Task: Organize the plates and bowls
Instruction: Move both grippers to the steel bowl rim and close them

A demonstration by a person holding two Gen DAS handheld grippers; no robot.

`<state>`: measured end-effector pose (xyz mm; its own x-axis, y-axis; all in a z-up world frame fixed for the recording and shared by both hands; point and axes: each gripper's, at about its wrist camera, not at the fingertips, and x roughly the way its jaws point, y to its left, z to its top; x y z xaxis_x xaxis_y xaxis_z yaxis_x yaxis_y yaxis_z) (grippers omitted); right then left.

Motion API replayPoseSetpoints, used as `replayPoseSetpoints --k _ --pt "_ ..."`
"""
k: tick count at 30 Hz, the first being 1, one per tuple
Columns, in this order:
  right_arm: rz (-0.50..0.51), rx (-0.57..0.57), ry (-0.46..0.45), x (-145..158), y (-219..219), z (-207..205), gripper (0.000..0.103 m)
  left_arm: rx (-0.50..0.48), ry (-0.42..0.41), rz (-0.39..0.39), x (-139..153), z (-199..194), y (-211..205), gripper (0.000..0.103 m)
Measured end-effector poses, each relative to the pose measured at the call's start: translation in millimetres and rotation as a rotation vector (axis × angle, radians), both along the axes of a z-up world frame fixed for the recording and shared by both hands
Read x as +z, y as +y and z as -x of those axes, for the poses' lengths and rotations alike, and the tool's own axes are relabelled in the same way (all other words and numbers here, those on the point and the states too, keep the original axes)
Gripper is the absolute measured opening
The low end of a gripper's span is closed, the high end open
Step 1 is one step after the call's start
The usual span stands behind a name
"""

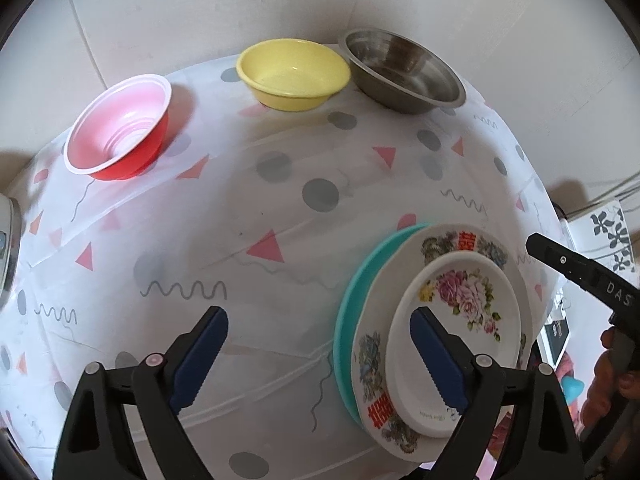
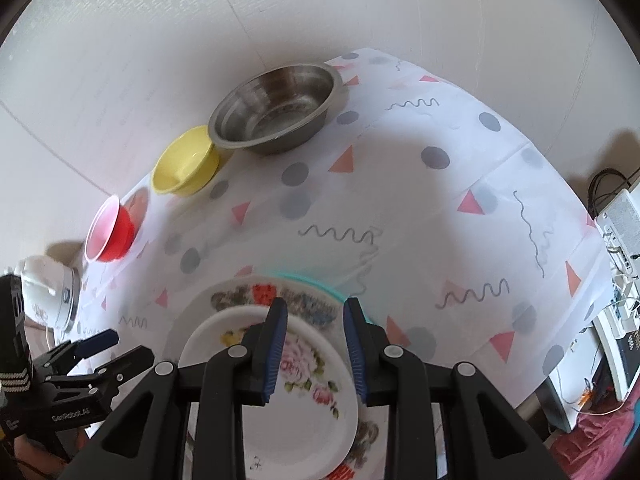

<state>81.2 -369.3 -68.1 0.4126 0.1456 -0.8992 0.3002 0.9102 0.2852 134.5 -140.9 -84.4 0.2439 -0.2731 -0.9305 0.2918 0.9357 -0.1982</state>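
Spread wide, my left gripper (image 1: 320, 360) holds nothing, one pad over the small rose plate (image 1: 460, 320). My right gripper (image 2: 316, 348) stands narrowly parted above it, empty. That plate lies flat atop a larger plate (image 1: 464, 244) and teal plate (image 1: 352, 300). Beyond, along the wall, stand upright a red bowl (image 1: 120, 136), yellow bowl (image 1: 292, 74) and steel bowl (image 1: 400, 72).

Centre of the patterned tablecloth (image 1: 280, 208) is bare: open passage between the near edge and the back row. Back row along the wall (image 1: 240, 0), left to right: red bowl (image 1: 120, 136), yellow bowl (image 1: 294, 74), steel bowl (image 1: 402, 76); yellow and steel just beside each other, red set apart with a gap. Plate stack (image 1: 440, 320) occupies the near right side. White appliance (image 2: 50, 296) stands off the table's left edge; boxes and cables (image 2: 618, 240) crowd the right.
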Motion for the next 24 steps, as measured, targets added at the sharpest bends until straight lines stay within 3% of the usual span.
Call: replayPoseSetpoints --k 5,7,12,18,24 --pt "-0.048 -0.062 -0.051 -0.2 -19.7 -15.9 0.029 0.037 -0.017 0.005 4.0 -8.9 2.6 0.093" --pt "-0.069 -0.087 -0.075 2.1 -28.9 -28.5 0.037 0.073 -0.035 0.020 7.9 -13.7 6.2 0.093" --pt "-0.078 -0.092 -0.111 4.0 -43.4 -69.1 0.038 0.148 -0.056 0.051 14.6 -23.2 14.1 0.095" --pt "-0.162 -0.160 -0.090 -16.2 -64.0 -119.6 0.038 0.198 -0.050 0.028 13.0 -31.8 20.4 0.095" --pt "-0.148 -0.179 -0.048 -37.0 -67.9 -159.5 0.038 0.225 -0.030 -0.010 7.0 -34.4 27.9 0.095"
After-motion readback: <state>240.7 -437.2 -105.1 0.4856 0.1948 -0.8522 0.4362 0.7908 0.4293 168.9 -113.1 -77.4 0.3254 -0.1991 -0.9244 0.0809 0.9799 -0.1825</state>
